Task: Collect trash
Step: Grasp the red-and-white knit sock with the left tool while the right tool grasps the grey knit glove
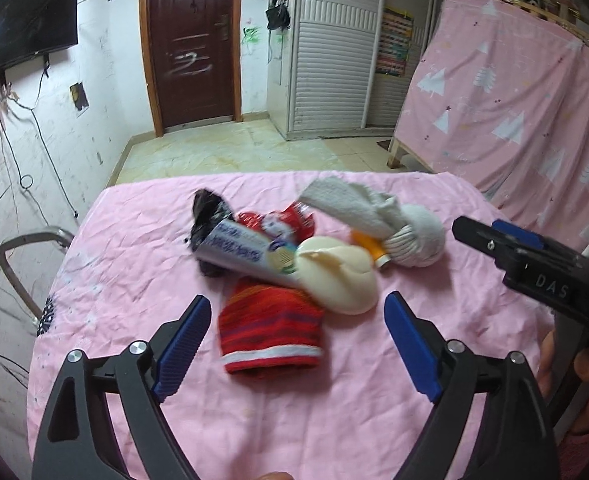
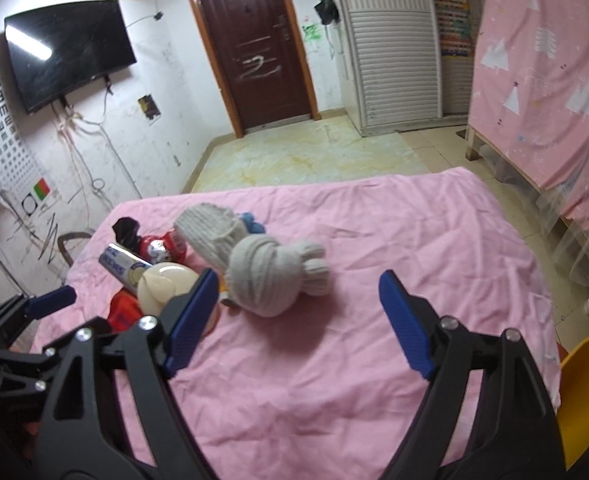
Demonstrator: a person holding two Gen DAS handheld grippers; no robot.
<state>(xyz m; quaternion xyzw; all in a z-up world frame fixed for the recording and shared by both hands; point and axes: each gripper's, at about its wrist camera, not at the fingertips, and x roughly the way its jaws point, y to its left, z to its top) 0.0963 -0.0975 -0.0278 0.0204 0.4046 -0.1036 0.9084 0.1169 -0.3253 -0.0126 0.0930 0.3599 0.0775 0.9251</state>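
A pile lies on the pink-covered table [image 1: 134, 272]: a red striped knit sock [image 1: 270, 332], a cream round lump [image 1: 338, 280], a toothpaste tube [image 1: 250, 252], a black bag scrap [image 1: 208, 216], a red wrapper [image 1: 278, 220], a small orange item [image 1: 368, 246] and a white sock bundle [image 1: 374, 216]. My left gripper [image 1: 298, 308] stands open just short of the red sock, holding nothing. My right gripper [image 2: 299, 284] is open and empty, near the grey-white sock bundle [image 2: 262, 276]. Each gripper shows in the other's view: the right gripper [image 1: 490, 232] on the right, the left gripper [image 2: 34, 308] at the far left.
A yellow plastic object [image 2: 586, 392] stands off the table's right edge. A metal chair back [image 1: 18, 256] rises at the table's left. Beyond the table are tiled floor [image 2: 314, 152], a brown door [image 2: 254, 48], a wall TV [image 2: 66, 52] and a pink-draped frame [image 1: 506, 112].
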